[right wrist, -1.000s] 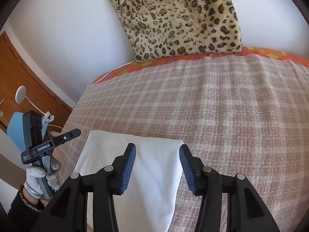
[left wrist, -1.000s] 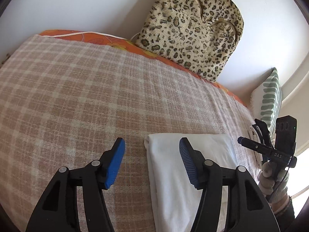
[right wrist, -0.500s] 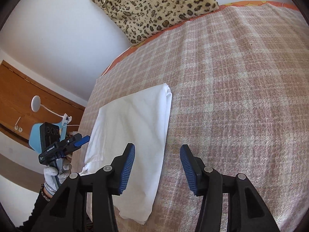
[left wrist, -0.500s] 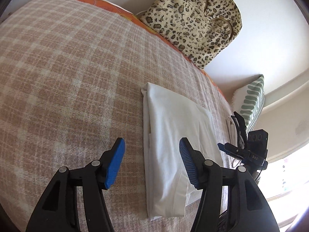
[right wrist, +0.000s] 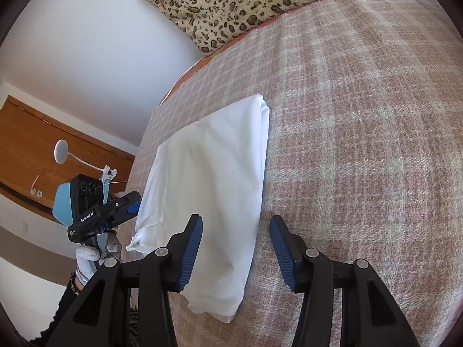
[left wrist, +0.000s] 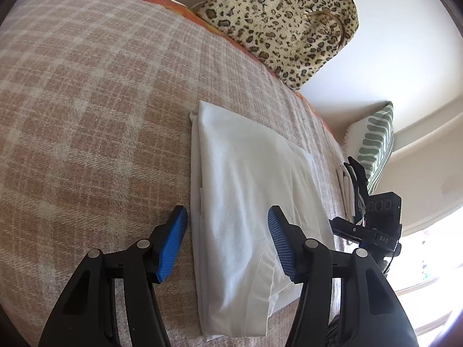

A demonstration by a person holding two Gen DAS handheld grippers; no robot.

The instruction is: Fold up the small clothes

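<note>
Both tools [left wrist: 227,241] [right wrist: 235,253] hover spread above the folded white garment [left wrist: 246,202].

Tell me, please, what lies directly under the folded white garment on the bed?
The white garment rests flat on the pink plaid blanket, which shows all around it. Anything tucked inside its folds is covered.

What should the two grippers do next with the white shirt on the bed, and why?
Probably lower both and pinch the near end of the shirt, then fold it away toward the far end. The shirt lies as a long strip on the blanket, so it likely needs one more fold. The left gripper and right gripper are both open, empty, and hover over that near end.
</note>
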